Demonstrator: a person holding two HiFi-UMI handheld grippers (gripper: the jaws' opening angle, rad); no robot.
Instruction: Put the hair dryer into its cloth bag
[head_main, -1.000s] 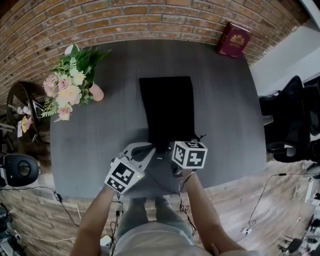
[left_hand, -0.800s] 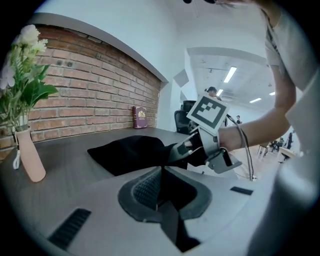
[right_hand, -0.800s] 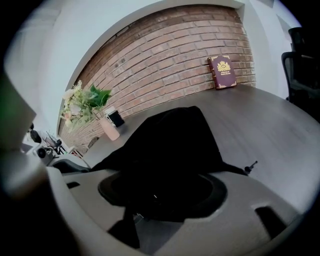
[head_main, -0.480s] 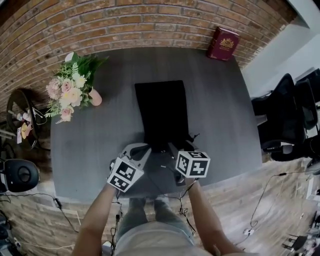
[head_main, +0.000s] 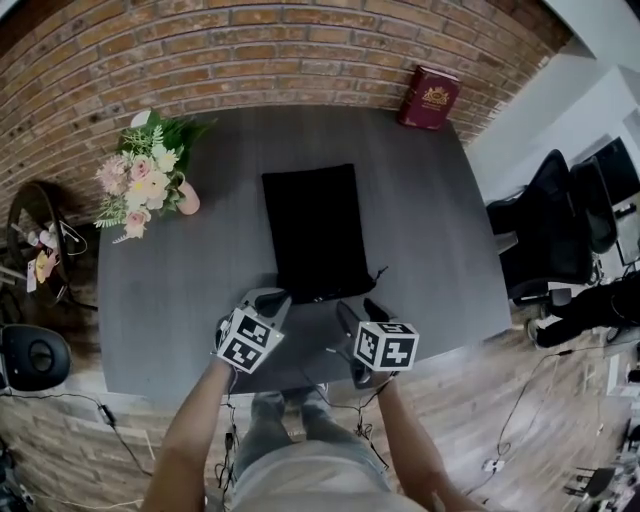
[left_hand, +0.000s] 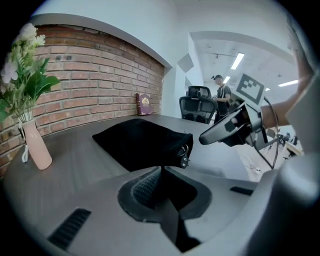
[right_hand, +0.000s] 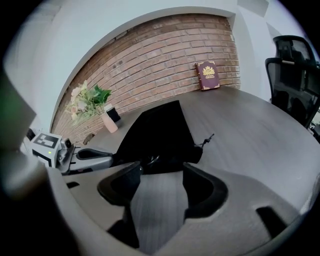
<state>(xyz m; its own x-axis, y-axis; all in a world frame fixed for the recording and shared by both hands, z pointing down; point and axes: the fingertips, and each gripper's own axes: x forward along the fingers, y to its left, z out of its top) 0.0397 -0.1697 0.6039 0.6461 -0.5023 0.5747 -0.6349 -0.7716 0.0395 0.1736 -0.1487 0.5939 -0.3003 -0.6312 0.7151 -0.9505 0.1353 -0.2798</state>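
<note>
Cloth bag (head_main: 315, 235) lies on the worktop (head_main: 455, 235) just ahead of both claws, mouth toward them. Hair dryer itself not visible; its plug (left_hand: 185, 161) peeks out at the mouth, so judged inside.

Change: a second ago both claws were at the mouth; now backed off, clear of the bag. Right claw (head_main: 360, 313) has just been opening: spread wide, only bare worktop between the jaws. Left claw (head_main: 268, 300) pressed together, empty. Insertion looks done; drawstring (right_hand: 206, 139) lies loose.

No legible text or labels
</note>
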